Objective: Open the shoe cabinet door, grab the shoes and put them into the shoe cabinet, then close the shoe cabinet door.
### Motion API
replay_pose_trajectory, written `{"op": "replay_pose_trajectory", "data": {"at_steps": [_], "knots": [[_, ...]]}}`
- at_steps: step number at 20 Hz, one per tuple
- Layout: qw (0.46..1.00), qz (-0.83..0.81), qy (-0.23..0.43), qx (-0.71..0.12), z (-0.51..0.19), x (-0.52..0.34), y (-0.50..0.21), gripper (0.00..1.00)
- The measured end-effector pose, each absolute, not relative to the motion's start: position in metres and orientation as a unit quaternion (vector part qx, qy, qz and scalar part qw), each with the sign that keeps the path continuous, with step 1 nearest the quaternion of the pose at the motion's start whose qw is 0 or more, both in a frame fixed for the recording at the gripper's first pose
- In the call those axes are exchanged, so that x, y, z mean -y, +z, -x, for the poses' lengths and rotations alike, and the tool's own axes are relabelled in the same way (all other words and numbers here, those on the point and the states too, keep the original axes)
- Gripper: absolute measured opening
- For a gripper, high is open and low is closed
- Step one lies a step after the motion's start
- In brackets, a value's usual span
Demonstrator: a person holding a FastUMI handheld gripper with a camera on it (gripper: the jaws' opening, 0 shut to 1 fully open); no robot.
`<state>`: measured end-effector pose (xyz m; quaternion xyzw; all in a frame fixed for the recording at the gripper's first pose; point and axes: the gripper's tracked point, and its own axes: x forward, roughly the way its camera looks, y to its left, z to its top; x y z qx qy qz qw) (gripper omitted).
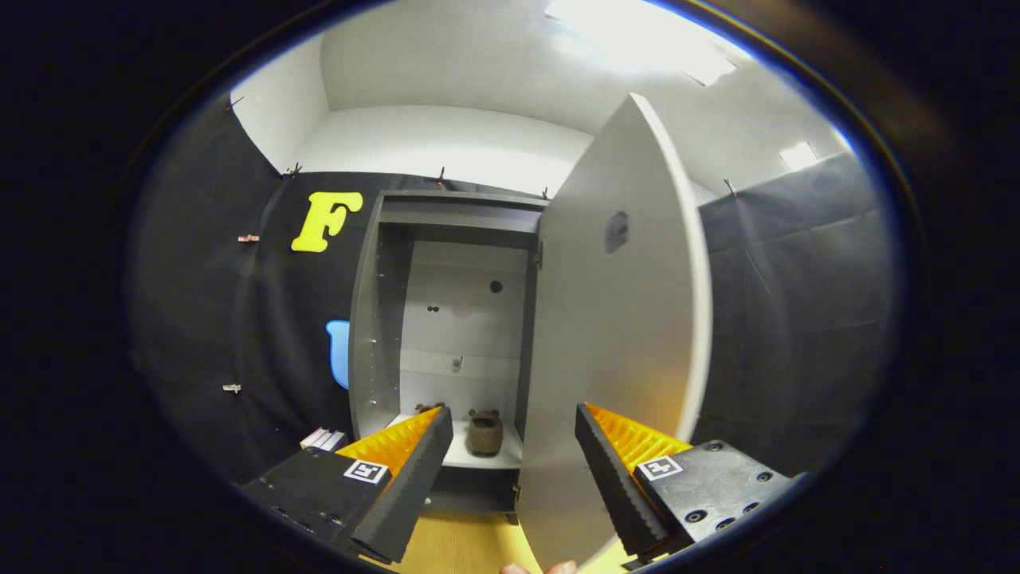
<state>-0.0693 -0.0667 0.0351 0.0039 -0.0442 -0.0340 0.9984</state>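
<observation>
Your gripper point(514, 442) has its two fingers spread wide apart, and neither presses on anything. The lower edge of the open door point(617, 343) stands in the gap between them, nearer the right finger point(610, 470) than the left finger point(410, 470); you cannot tell whether the right one touches it. Just below the door's bottom corner two fingertips point(542, 568) of a person show.

Under the fingers lies a pale wooden floor point(470, 546). Beyond them stands one cabinet point(374, 319), dark-framed with a light back panel. It has one door, swung wide open on hinges at its right side, so the door's pale inner face turns toward you. One round dark patch point(616, 231) sits high on that face.

Inside the cabinet you can count two shoes on the bottom shelf point(502, 458). One brown shoe point(484, 432) stands in plain sight just ahead of the left finger's tip, toward the shelf's right side. The second shoe point(428, 407) is mostly hidden behind that fingertip, with just its top showing to the left of the first. The two are near each other but apart.

The back panel carries a few small dark holes. To the cabinet's left, low against the wall, lies one small pale object point(323, 438), too small to make out.
</observation>
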Motion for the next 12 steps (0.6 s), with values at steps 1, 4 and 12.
{"op": "replay_pose_trajectory", "data": {"at_steps": [1, 4, 12], "knots": [[0.998, -0.007, -0.044, 0.038, 0.078, 0.082, 0.033, 0.98], [0.996, -0.019, -0.079, 0.03, 0.101, 0.126, 0.032, 0.97], [0.985, 0.016, -0.173, -0.012, 0.092, 0.228, -0.01, 0.97]]}}
